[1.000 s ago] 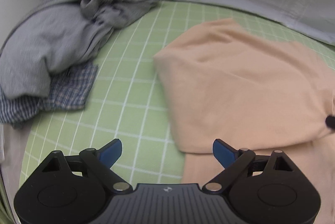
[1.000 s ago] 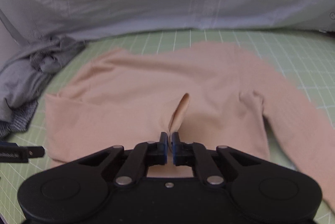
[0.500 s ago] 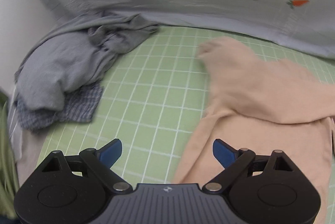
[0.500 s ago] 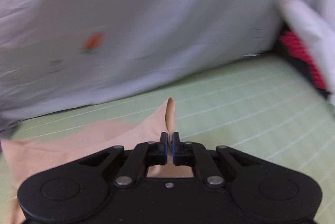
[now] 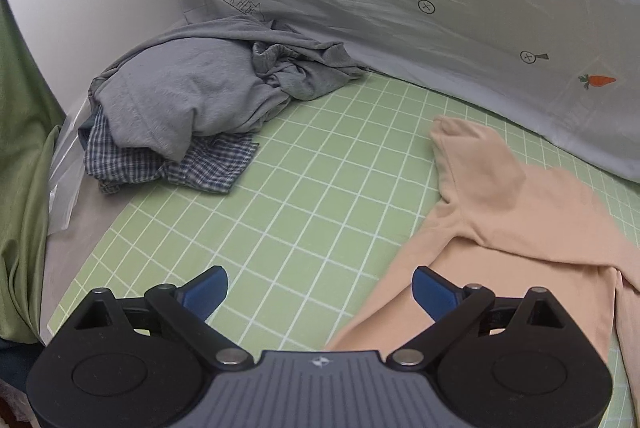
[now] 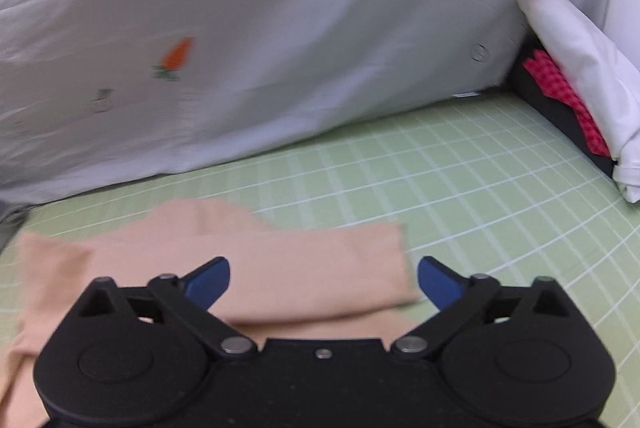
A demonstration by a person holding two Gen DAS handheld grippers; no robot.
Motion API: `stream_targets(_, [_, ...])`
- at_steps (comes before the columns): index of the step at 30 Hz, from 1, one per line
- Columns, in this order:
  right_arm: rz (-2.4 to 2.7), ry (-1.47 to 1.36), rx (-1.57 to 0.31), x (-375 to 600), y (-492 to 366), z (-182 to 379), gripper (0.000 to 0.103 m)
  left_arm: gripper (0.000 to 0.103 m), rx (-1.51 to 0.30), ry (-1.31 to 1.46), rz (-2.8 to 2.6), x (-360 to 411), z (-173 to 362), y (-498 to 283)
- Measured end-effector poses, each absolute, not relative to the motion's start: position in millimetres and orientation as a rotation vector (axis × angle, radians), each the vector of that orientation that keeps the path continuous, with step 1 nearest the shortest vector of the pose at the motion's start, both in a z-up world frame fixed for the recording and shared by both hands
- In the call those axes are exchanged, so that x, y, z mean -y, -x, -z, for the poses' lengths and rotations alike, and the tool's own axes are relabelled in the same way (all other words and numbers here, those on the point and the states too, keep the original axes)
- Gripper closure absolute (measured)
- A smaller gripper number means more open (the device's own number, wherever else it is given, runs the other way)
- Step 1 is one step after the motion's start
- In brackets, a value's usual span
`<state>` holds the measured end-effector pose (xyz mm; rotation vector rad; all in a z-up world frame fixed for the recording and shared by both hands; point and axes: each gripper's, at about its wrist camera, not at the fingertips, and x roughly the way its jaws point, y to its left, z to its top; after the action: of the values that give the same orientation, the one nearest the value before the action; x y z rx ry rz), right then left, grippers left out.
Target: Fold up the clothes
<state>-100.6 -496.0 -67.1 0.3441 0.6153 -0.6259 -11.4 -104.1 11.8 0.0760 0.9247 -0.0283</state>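
The peach long-sleeved knit top (image 5: 532, 228) lies only partly folded on the green gridded mat (image 5: 304, 212), sleeves crossed, both grippers' (image 5: 320, 288) (image 6: 323, 280) fingers released, while a crumpled grey garment pile (image 5: 192, 96) waits at the far-left corner.

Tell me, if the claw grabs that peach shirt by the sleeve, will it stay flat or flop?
Probably flop: the peach shirt already lies in soft creases on the green mat. It looks thin, so likely light, and the rest would probably dangle.

You get soft, even light with faint shadows; the left view is sharp, while motion blur smears everything beyond the right gripper (image 6: 323, 278); fisheye corners darken.
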Motion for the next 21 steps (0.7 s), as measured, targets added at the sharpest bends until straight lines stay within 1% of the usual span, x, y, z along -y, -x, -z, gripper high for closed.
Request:
stream_targets(3, [0.58,-0.321,-0.627,450,108,62,0.0,0.004,-0.948,-0.062,0.05,80,-4,18])
stream_targets(8, [0.6,-0.316,-0.605,356,121,58,0.0,0.004,-0.937,-0.085,0.171,32,9,22])
stream_targets(12, [0.577,-0.299,-0.624,273,120,57,0.0,0.004,-0.95,-0.061,0.252,-9,17,16])
stream_targets(16, [0.571,-0.322,-0.676,199,107,67,0.0,0.004,-0.951,-0.131,0.325,-37,22,3])
stream_targets(21, [0.565,-0.376,-0.725,131,92,82,0.007,0.004,-0.988,-0.121,0.363,-68,28,-8])
